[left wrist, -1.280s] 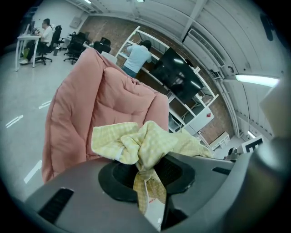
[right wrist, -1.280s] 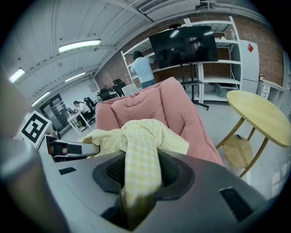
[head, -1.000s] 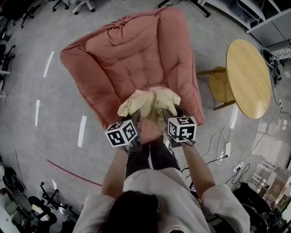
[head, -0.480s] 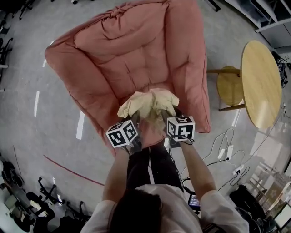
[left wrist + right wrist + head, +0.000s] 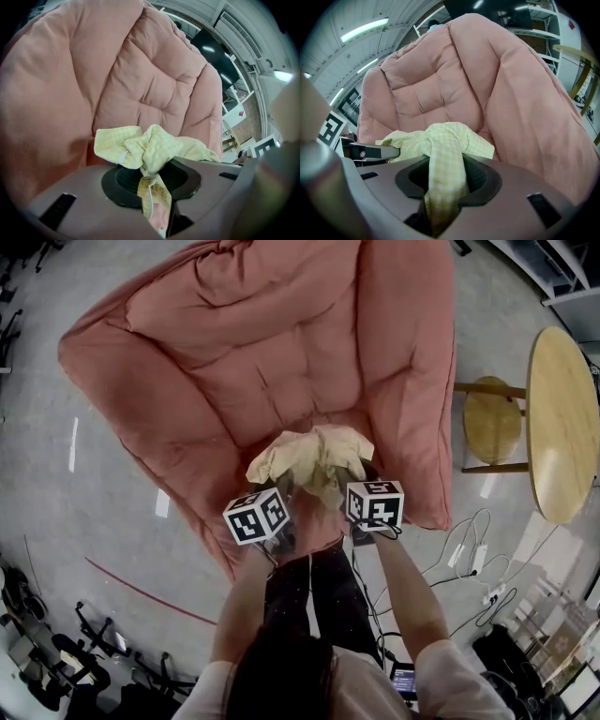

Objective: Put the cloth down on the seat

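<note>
White shirt (image 5: 455, 685), dark trousers (image 5: 319, 596); left claw (image 5: 154, 204) and right claw (image 5: 440, 206) carry black-and-white cubes (image 5: 256, 517).

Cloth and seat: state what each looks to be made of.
The cloth: thin woven fabric, likely cotton, matte; a fine pale-yellow check shows and it bunches into soft folds. The seat: padded pink textile, matte, maybe cotton or microfibre over stuffing; stitched lines pucker it into puffy quilted panels.

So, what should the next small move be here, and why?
Probably lower both together until the cloth rests on the seat. The left gripper and right gripper each clamp a bunched end of it, and it appears to hang over the seat's front.
</note>
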A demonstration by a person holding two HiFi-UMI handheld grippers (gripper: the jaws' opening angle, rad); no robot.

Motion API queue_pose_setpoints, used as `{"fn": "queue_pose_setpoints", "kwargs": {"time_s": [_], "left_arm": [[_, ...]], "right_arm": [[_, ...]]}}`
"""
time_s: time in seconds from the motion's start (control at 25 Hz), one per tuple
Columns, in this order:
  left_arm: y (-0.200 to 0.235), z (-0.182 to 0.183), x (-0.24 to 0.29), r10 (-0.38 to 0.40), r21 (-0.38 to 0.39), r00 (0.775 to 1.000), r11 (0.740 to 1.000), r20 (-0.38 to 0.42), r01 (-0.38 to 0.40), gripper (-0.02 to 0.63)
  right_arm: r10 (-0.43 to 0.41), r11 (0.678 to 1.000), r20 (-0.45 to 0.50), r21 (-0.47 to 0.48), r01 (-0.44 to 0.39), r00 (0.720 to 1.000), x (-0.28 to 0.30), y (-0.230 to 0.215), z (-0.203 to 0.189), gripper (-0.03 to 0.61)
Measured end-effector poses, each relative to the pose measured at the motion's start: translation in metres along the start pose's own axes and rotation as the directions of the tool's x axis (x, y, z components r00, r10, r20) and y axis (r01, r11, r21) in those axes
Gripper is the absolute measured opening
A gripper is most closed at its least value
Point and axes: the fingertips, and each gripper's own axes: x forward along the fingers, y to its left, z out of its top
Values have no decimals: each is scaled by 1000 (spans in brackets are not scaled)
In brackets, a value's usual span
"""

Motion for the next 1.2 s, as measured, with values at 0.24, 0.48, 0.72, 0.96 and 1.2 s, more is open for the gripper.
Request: {"fn": "queue_pose_setpoints", "kwargs": {"time_s": [0.24,0.48,0.72,0.96,1.2], "left_arm": [[18,-10,25,23,4,999,1000,-35,-23,117],[28,-25,49,32,3,996,999,-87,-32,117],[38,-33,70,30,-2,990,1000,-139,-30,117],[41,-32,70,54,-24,985,998,-166,-59,127],[42,-30,66,90,1,984,996,-156,-91,180]], "right_arm": [[20,1000,-48,-12,-20,999,31,-7,-15,167],[36,999,-102,-19,-38,994,55,-17,-31,173],[46,999,-132,-4,-47,990,71,-24,-38,187],[74,996,-154,-46,-82,985,70,-19,-40,234],[76,995,-146,-45,-84,986,70,-19,-34,291]]}}
